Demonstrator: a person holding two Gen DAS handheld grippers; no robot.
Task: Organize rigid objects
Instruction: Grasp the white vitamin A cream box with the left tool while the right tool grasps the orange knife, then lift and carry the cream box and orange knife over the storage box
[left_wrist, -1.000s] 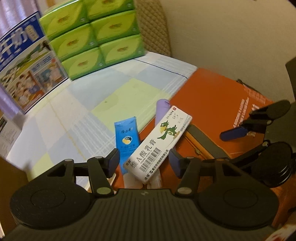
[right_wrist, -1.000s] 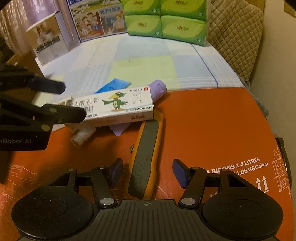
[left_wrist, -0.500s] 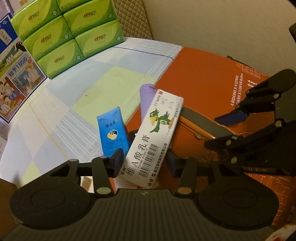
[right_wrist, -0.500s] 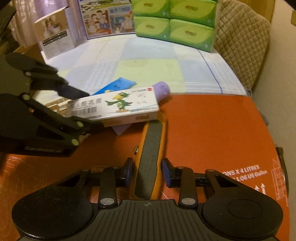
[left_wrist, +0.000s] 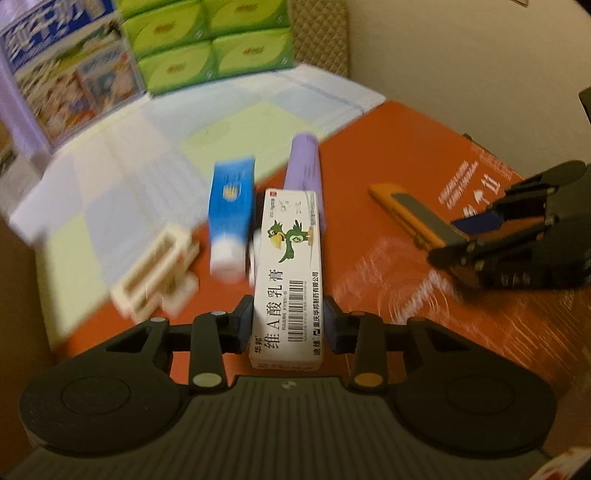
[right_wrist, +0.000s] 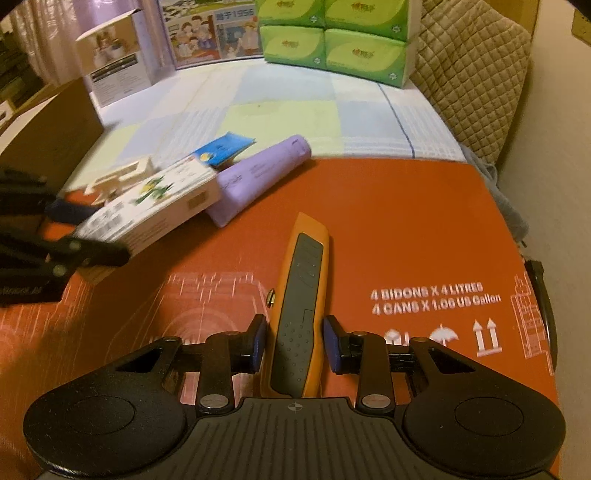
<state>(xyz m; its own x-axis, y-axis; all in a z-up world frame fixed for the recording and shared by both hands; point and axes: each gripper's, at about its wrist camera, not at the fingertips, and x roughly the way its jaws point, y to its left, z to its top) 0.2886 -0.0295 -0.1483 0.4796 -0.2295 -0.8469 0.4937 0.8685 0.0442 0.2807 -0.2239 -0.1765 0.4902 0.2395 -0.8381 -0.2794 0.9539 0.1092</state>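
White ointment box (left_wrist: 288, 273) clamped in your left jaws; orange knife (right_wrist: 299, 306) between your right jaws, contact unclear: carry, then place.

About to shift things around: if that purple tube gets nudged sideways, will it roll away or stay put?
The purple tube looks round along its length, so a sideways nudge would probably roll it. Its near end looks flattened, which may curb that. The white carton in the left gripper lies close beside it and could block it on that side.
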